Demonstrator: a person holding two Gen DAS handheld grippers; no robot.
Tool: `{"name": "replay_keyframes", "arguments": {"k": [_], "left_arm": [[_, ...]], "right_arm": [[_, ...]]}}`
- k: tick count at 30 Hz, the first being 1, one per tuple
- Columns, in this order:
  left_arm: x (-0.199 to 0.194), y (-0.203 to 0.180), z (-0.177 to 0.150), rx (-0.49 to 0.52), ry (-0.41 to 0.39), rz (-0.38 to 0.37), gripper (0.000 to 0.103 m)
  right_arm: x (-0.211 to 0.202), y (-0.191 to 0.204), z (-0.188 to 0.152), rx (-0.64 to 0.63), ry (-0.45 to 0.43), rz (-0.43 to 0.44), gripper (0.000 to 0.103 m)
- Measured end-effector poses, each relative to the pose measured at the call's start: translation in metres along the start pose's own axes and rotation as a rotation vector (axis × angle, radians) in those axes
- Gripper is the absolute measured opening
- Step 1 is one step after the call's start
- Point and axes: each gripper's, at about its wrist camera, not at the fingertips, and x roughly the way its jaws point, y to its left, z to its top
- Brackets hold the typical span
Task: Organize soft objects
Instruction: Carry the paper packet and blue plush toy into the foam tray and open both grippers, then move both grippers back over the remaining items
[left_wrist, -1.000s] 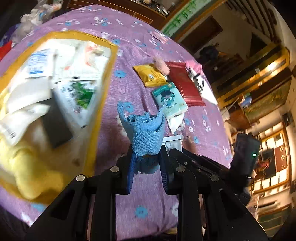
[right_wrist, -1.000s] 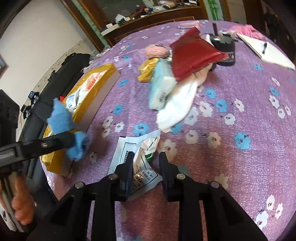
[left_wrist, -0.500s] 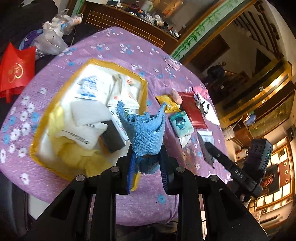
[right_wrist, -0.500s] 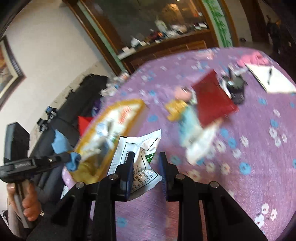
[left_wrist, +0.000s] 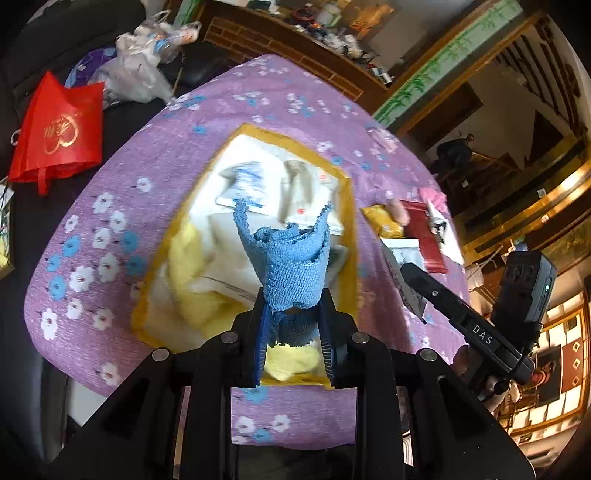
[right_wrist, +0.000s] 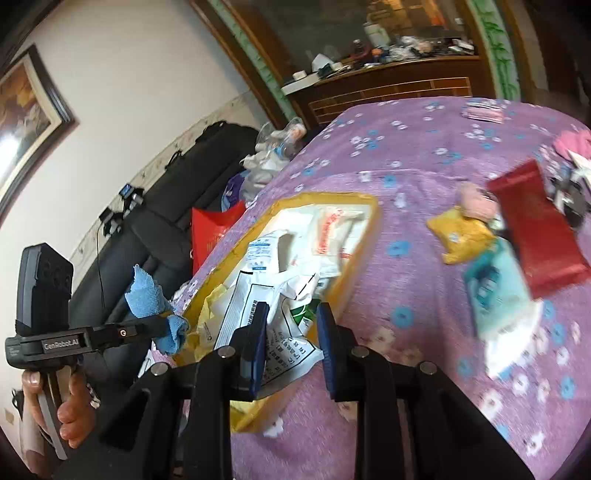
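Note:
My left gripper (left_wrist: 293, 332) is shut on a blue knitted cloth (left_wrist: 286, 273), whose ends stick up above the fingers. It hangs over the near end of a yellow-rimmed box (left_wrist: 350, 218) that holds white packets and a yellow cloth (left_wrist: 192, 266). My right gripper (right_wrist: 290, 332) is shut on a white printed packet (right_wrist: 280, 350) and holds it in the air at the box's (right_wrist: 371, 225) near corner. The right wrist view shows the left gripper (right_wrist: 168, 326) and blue cloth (right_wrist: 144, 295) at the box's left side. In the left wrist view the right gripper (left_wrist: 410, 273) reaches in from the right.
On the purple flowered tablecloth (right_wrist: 424, 155) right of the box lie a yellow pouch (right_wrist: 461, 232), a teal tissue pack (right_wrist: 495, 288), a red packet (right_wrist: 535, 240) and a pink soft thing (right_wrist: 476, 201). A red bag (left_wrist: 59, 129), plastic bags (left_wrist: 144, 70) and a black sofa (right_wrist: 155, 221) lie beyond the table's left edge.
Both grippers rose and moved from the table's middle to the box. The right one lifted the white packet off the cloth. The blue cloth stayed in the left grip.

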Motion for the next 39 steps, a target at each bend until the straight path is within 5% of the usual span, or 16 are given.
{"name": "replay_keyframes", "arguments": {"k": [15,25,31,39], "left_arm": [[0.035,0.042,0.023,-0.058,0.101,0.024,0.024],[0.055,0.037,0.03,0.014,0.072,0.108,0.025],[0.05,0.039,0.019,0.021,0.008,0.135,0.057],[0.024,0.025,-0.006,0.045,-0.069,0.107,0.057]], "right_arm": [[0.057,0.017,0.011,-0.028,0.091,-0.033,0.024],[0.073,0.018,0.01,-0.016,0.109,-0.041,0.025],[0.08,0.007,0.007,0.057,0.121,-0.015,0.027],[0.038,0.003,0.002,0.08,0.032,0.065,0.054]]}}
